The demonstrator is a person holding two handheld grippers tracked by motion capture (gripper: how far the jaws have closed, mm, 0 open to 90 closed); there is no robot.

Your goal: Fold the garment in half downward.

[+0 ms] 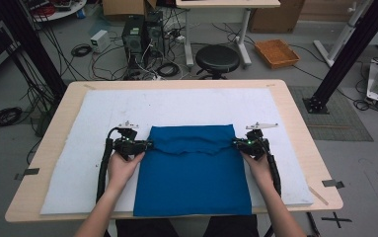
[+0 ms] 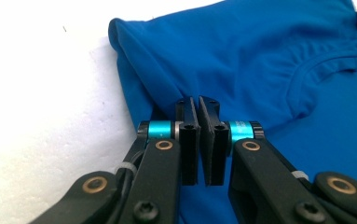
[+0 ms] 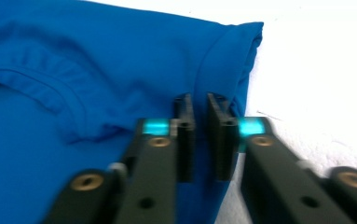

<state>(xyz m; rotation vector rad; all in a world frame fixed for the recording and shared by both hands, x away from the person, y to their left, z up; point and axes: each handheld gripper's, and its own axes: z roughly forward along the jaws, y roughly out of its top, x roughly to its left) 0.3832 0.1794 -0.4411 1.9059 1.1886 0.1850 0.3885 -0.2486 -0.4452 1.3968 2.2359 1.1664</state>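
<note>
Blue shirt (image 1: 191, 173) spread flat on a white pad (image 1: 88, 148) covering a light wooden table (image 1: 43, 148), near edge hanging slightly over the pad's front, far part folded over toward the person so that a rumpled edge runs across the cloth between the two tools. Collar seam visible in both gripper views as a curved ridge on the folded layer.

Left hand-held gripper (image 1: 144, 146) at the shirt's left edge, level with the fold, held in the left hand (image 1: 123, 168). In the left gripper view, left hand-held gripper (image 2: 198, 109) with jaws drawn almost together, only a thin slit between the pads, tips planted at the folded edge of the shirt (image 2: 260, 70) — clenched on the cloth, fabric bunched into a ridge rising just behind the tips.

Right hand-held gripper (image 1: 238, 143) at the shirt's right edge, opposite the left one, in the right hand (image 1: 258, 165). In the right gripper view, somewhat blurred, right hand-held gripper (image 3: 202, 109) with jaws close together and a narrow gap showing, tips set against the folded side edge of the shirt (image 3: 97, 70) — clenched there as well, though the cloth between the pads hard to make out through the blur.

Both forearms entering from the near side of the table, cables trailing back along them. Beyond the table: a black stool (image 1: 217, 59), computer towers (image 1: 142, 34) among loose cables, an orange tray (image 1: 276, 53) on the floor.
</note>
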